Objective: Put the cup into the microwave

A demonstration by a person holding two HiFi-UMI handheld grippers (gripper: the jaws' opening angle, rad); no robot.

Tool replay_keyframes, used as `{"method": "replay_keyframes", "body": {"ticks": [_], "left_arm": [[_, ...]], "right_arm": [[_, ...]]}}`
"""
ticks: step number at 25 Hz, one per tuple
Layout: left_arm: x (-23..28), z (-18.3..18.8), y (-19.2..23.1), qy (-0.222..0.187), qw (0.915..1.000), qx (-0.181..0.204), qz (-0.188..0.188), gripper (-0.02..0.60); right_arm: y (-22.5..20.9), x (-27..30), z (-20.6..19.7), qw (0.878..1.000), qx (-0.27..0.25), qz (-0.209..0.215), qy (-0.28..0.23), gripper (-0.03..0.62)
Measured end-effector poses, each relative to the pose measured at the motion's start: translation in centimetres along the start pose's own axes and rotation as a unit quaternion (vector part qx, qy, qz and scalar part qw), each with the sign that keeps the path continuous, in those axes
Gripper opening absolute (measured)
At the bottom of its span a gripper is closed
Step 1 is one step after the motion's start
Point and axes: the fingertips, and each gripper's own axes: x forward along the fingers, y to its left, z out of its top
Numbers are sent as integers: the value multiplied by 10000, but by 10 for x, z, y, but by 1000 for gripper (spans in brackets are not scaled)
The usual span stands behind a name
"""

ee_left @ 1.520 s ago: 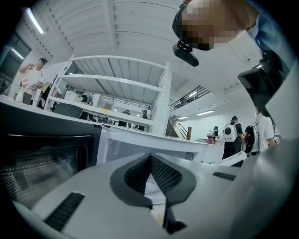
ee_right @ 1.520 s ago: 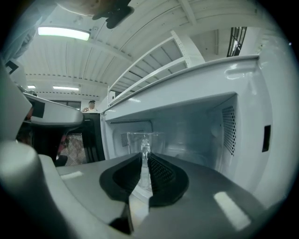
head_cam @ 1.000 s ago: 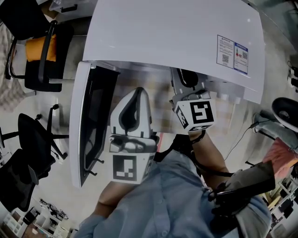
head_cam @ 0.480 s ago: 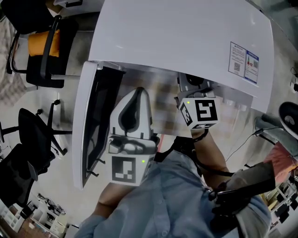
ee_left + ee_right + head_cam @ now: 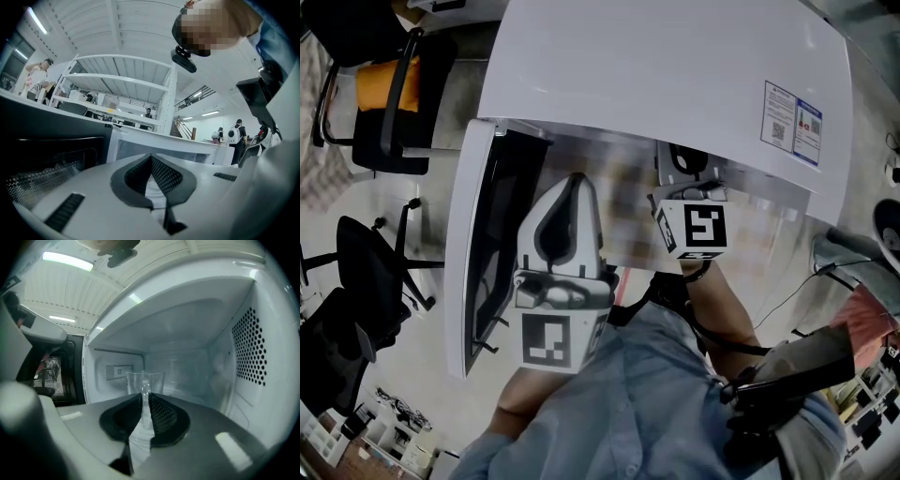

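Right tongs (image 5: 146,395), jaws just opening, cup (image 5: 156,381) wall between

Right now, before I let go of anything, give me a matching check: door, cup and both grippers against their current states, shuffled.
Things:
1. microwave door
2. cup
3. left gripper
4. right gripper

States:
A. jaws together, nothing between them
B. upright inside the cavity
C. swung open
D. jaws on a thin clear wall

Pairs: 1-C, 2-B, 3-A, 4-D.

The right gripper's jaws have just been opening slightly, with the cup's wall between them.
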Motion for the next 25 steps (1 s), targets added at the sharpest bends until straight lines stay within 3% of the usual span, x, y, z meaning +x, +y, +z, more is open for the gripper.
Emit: {"method": "replay_keyframes", "body": {"ticks": [7,9,19,25], "left_arm": [[-4,-1,-4,-33,10000,54,24,6],[-5,-1,-5,-35,9999,89,46,6],[-15,20,-10,-155,9990,211,360,6],[-26,40,-35,-118,9987,326,386,6]], "right_arm": [[1,-1,-2,10000,-34,51,-53,56],[4,-1,-2,9999,-39,147,-44,144],[8,-33,-6,9993,70,267,256,144],[33,-75,16,9952,422,775,417,140]]}}
